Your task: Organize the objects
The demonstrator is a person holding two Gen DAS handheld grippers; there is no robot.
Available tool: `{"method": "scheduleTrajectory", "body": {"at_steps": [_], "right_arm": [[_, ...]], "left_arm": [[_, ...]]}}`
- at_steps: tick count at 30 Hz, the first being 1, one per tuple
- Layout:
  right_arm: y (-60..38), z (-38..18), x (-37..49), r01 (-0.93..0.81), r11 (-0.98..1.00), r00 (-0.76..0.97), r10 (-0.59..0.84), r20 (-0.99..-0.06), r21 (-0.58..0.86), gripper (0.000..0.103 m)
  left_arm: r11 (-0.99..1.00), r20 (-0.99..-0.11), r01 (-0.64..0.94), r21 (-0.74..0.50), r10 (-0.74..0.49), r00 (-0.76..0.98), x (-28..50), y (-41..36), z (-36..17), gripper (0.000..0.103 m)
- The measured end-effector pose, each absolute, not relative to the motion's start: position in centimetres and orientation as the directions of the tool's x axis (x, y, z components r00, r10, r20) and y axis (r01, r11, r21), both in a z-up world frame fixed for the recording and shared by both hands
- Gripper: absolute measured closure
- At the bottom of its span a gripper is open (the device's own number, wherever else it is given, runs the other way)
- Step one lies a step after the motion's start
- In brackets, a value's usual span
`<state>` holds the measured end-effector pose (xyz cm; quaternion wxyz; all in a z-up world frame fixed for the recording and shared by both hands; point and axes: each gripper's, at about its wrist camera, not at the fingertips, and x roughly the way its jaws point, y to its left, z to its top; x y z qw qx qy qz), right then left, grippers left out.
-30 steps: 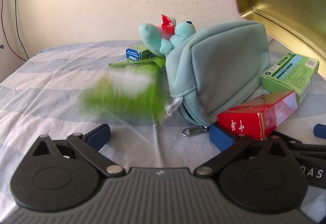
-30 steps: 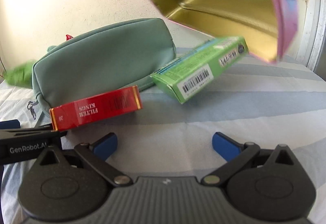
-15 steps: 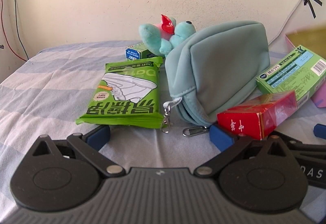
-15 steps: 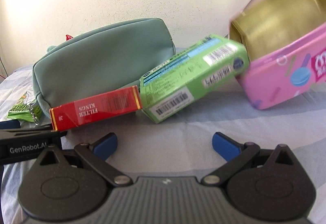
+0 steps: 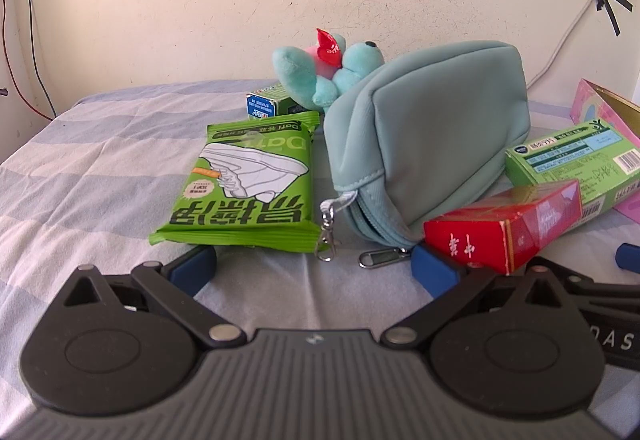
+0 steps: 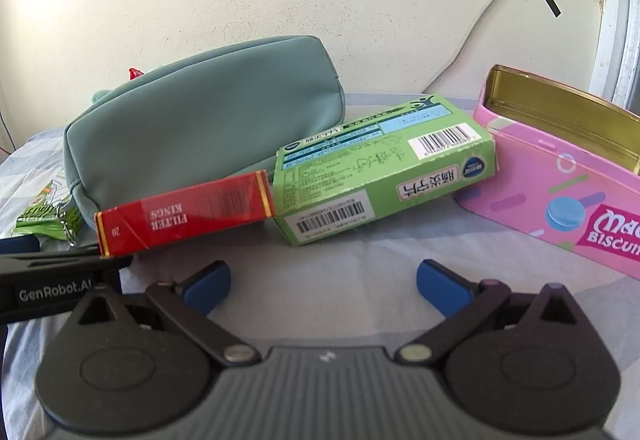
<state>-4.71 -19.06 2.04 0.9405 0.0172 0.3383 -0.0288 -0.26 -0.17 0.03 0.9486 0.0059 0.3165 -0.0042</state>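
Both grippers sit low on the striped bed, left gripper (image 5: 314, 264) and right gripper (image 6: 322, 282) alike with fingers spread wide, holding nothing. Just ahead, the red pack (image 6: 184, 214) leans on the teal pouch (image 6: 208, 120), the green box (image 6: 384, 168) propped against the open pink tin (image 6: 560, 192). The wipes (image 5: 244, 184) lie flat at left. The risk: nudge the pack and the leaning pile could slide.

Both wrist views low over the bed (image 5: 80, 180), facing the wall, close to the clutter. Left view aimed left of the teal pouch (image 5: 424, 144); right view further right. Shared: pouch (image 6: 200, 128), red carton (image 6: 184, 216), green box (image 6: 380, 176).
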Motion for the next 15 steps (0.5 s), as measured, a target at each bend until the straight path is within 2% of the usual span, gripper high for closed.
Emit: {"method": "scheduleTrajectory", "body": {"at_steps": [7,10,12,15], "right_arm": [[-19.3,2.2,-4.9,0.065,0.998,0.77,-0.043,-0.637,0.011,0.0],[-20.0,2.2,-4.6,0.061,0.998,0.767,-0.038,-0.641,0.014,0.0],[-20.2,2.2,-5.3,-0.008,1.0,0.749,0.008,-0.663,0.003,0.0],[-21.9,3.4,-9.0,-0.031,0.996,0.755,0.076,-0.651,0.081,0.0]], "left_arm": [[1.0,-0.6,-0.023,-0.003,0.016,0.8,-0.2,-0.2,0.1,0.0],[1.0,-0.644,-0.025,-0.002,0.018,0.765,-1.3,-0.7,0.8,0.0],[0.999,-0.665,-0.047,0.013,0.044,0.745,-3.2,-1.1,1.3,0.0],[0.997,-0.663,-0.08,-0.009,0.054,0.747,-6.4,-1.4,2.5,0.0]]}}
